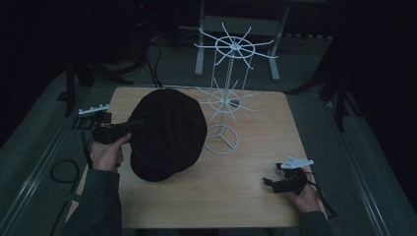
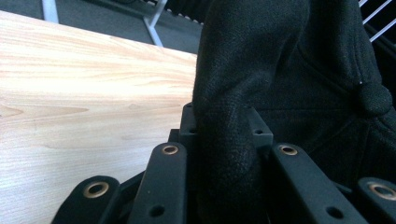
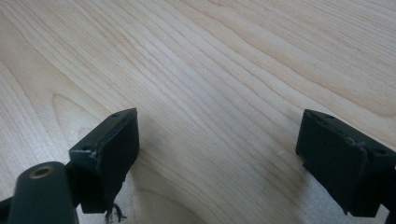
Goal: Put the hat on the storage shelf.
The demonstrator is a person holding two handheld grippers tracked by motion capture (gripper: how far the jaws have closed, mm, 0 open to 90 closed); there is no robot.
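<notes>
A black fabric cap (image 1: 167, 135) lies over the left half of the wooden table (image 1: 246, 191). My left gripper (image 1: 140, 123) is shut on the cap's left edge, held by a hand at the table's left side. In the left gripper view a fold of the cap (image 2: 261, 70) is pinched between the two jaws of the left gripper (image 2: 226, 123). My right gripper (image 1: 269, 183) rests near the table's front right corner, open. In the right gripper view the right gripper (image 3: 217, 144) has both pads (image 3: 114, 151) wide apart over bare wood, nothing between them.
A white wire display stand (image 1: 227, 88) with two tiers of radiating hooks rises from a round base just right of the cap. Beyond the table are dark floor, cables and a grey frame (image 1: 236, 24). Bare wood lies between the cap and the right gripper.
</notes>
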